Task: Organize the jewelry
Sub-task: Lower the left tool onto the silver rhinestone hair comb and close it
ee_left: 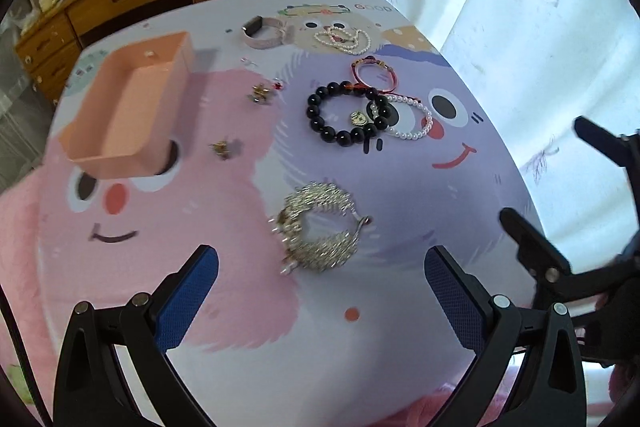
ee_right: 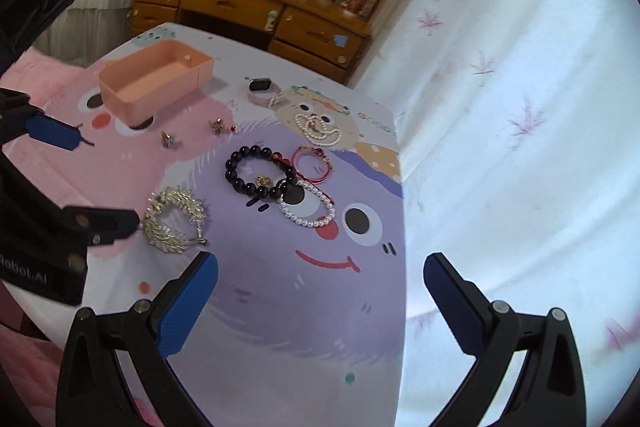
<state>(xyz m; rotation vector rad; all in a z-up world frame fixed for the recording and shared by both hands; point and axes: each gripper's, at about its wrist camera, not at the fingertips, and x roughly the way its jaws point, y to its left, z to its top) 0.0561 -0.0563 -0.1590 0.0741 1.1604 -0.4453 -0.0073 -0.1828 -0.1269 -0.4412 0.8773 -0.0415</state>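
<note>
So both grippers are hanging over the cartoon-print table (ee_left: 224, 347) with nothing in them. The left gripper (ee_left: 322, 267) is spread wide, 2 blue pads apart, and the silver bracelet (ee_left: 318, 227) lies flat on the mat just ahead of it, pretty much centered between the fingers but not touching either one. The right gripper (ee_right: 320, 275) is released too, jaws wide, hovering over the purple monster's face, with the mat bare right between its tips.

Ahead of the left gripper and past the silver piece sits the pile: a black bead bracelet (ee_left: 344, 113) with a small gold charm (ee_left: 357, 118) inside its loop, a white pearl bracelet (ee_left: 416, 121) overlapping it on the right, and a red cord bracelet (ee_left: 374, 77) touching the far side. Further out there's a pearl necklace (ee_left: 344, 41) and a pink watch band (ee_left: 262, 33) near the table's far edge.

Off to the left gripper's forward-left is the pink tray (ee_left: 132, 107), looks empty from here. Between the tray and the beads lie 2 small gold earrings (ee_left: 260, 93), well apart from the tray wall, plus a tiny red bit next to the farther one.

From the right wrist view, the silver bracelet (ee_right: 174, 221) is forward-left, and the left gripper's black finger (ee_right: 116, 223) sits right beside it, blocking that side. Wooden dresser (ee_right: 248, 7) in the back, white curtain (ee_right: 520, 107) along the right.
</note>
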